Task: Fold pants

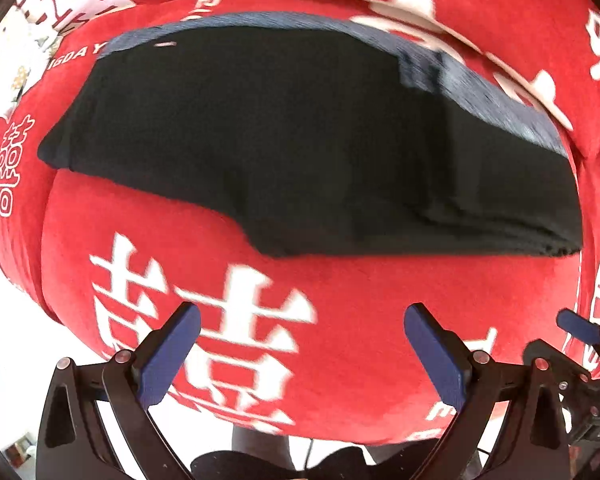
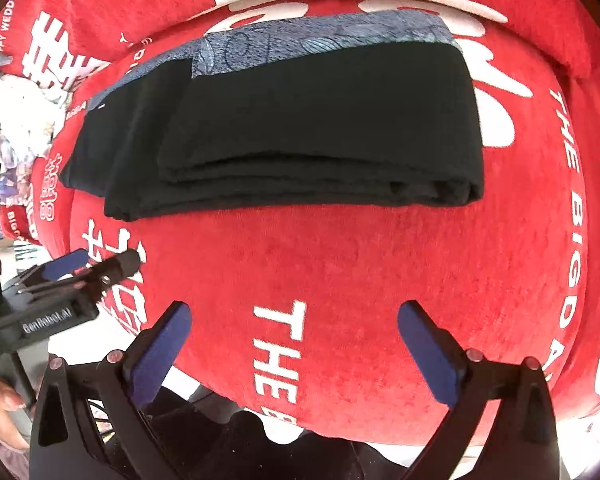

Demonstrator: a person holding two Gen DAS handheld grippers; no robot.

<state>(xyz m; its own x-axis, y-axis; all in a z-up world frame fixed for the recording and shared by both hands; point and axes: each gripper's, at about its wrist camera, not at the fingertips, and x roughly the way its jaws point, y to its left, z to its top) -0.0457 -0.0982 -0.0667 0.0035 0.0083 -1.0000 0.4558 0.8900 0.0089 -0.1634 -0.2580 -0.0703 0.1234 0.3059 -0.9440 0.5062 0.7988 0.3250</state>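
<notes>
Black pants [image 1: 300,140] lie folded in a flat stack on the red cloth; they also show in the right wrist view [image 2: 300,128], with several layers along the near edge. A blue-grey patterned fabric [image 2: 312,38] shows along the stack's far edge. My left gripper [image 1: 302,344] is open and empty, held above the red cloth short of the pants. My right gripper [image 2: 294,340] is open and empty, also short of the pants. The left gripper [image 2: 80,268] appears at the left of the right wrist view.
A red cloth with white characters and lettering [image 1: 220,320] covers the surface; it also fills the right wrist view [image 2: 340,264]. A pile of light patterned items [image 2: 12,120] lies at the far left. The cloth's near edge [image 2: 280,428] drops off below the grippers.
</notes>
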